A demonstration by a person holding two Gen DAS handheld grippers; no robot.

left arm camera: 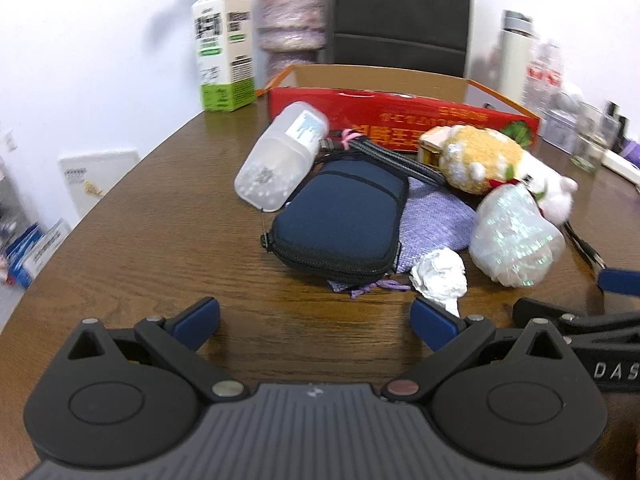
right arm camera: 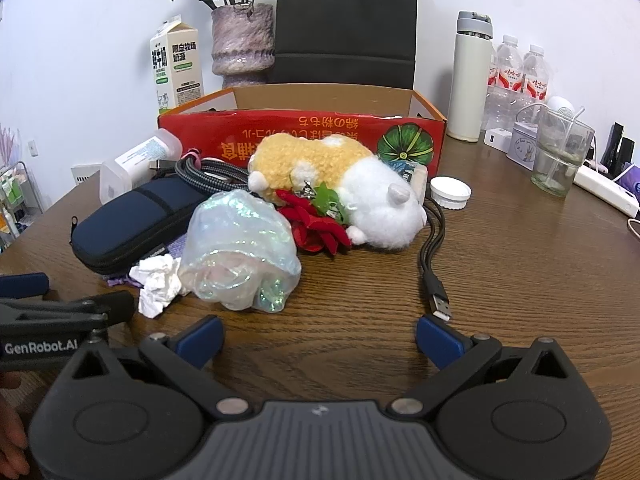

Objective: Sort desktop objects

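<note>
A heap of objects lies on the brown table in front of a red cardboard box [left arm camera: 400,120] [right arm camera: 304,136]: a navy zip case [left arm camera: 344,220] [right arm camera: 136,220], a clear plastic bottle on its side [left arm camera: 280,160] [right arm camera: 136,164], a yellow-and-white plush toy [left arm camera: 480,160] [right arm camera: 340,184], an iridescent plastic bag [left arm camera: 516,236] [right arm camera: 240,248], a crumpled paper ball [left arm camera: 440,276] [right arm camera: 158,284], a purple pouch [left arm camera: 432,220] and braided cables [right arm camera: 208,176]. My left gripper [left arm camera: 316,324] is open and empty just before the case. My right gripper [right arm camera: 320,340] is open and empty before the bag.
A USB cable [right arm camera: 434,264] and white lid [right arm camera: 450,192] lie right of the plush. A milk carton [right arm camera: 176,68], vase [right arm camera: 244,44], thermos [right arm camera: 472,76], water bottles [right arm camera: 520,76], glass cup [right arm camera: 560,156] and power strip [right arm camera: 604,188] stand around the back and right.
</note>
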